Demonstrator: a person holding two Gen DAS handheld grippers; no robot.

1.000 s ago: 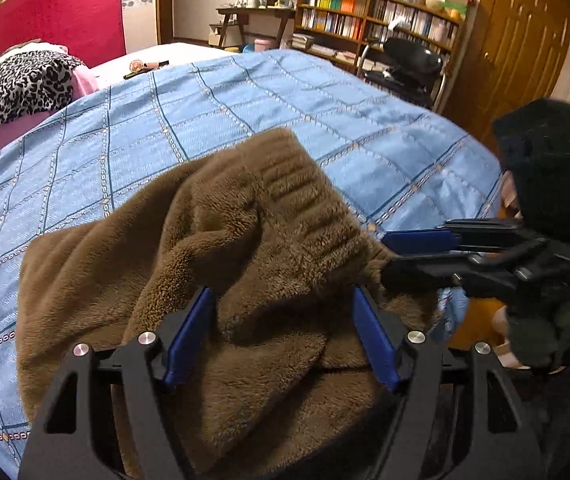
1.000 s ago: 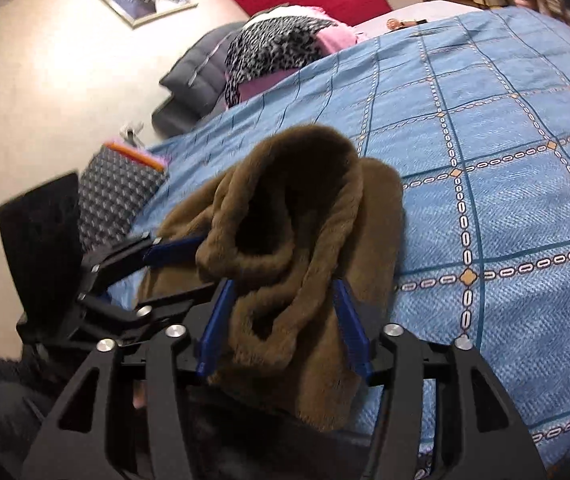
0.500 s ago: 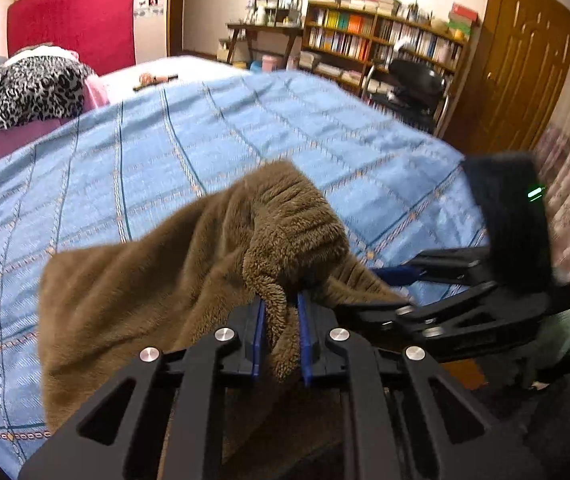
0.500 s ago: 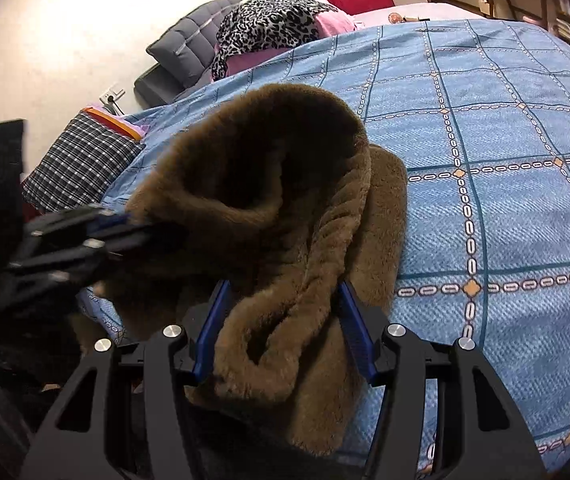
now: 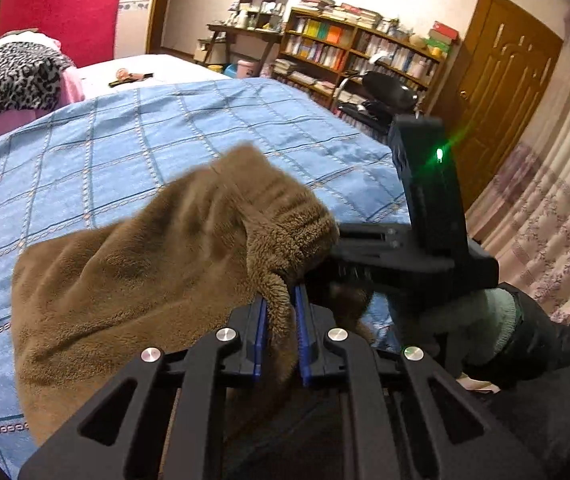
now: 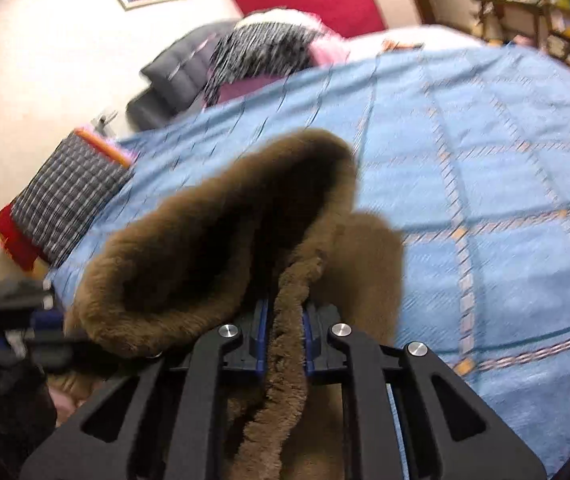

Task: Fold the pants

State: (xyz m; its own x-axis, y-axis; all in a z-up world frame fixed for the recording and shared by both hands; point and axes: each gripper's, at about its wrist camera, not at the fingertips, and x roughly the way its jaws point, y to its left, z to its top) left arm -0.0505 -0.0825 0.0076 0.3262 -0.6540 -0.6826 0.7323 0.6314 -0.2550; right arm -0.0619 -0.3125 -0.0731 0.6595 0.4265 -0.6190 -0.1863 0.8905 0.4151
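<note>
Moved: right gripper (image 6: 283, 336) has clamped the pants (image 5: 133, 280) hem.
Left gripper (image 5: 280, 332): pinching the waistband.
Next: I lift both evenly toward 12 o'clock over the bed (image 5: 133, 140).

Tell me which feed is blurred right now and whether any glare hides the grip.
Right wrist view: motion blur smears the blue checked bedspread and fuzzy brown pants, though the right claw reads sharp. Left wrist view: mostly crisp, slight blur on the pants; a green indicator light flares, clear of the left claw.
</note>
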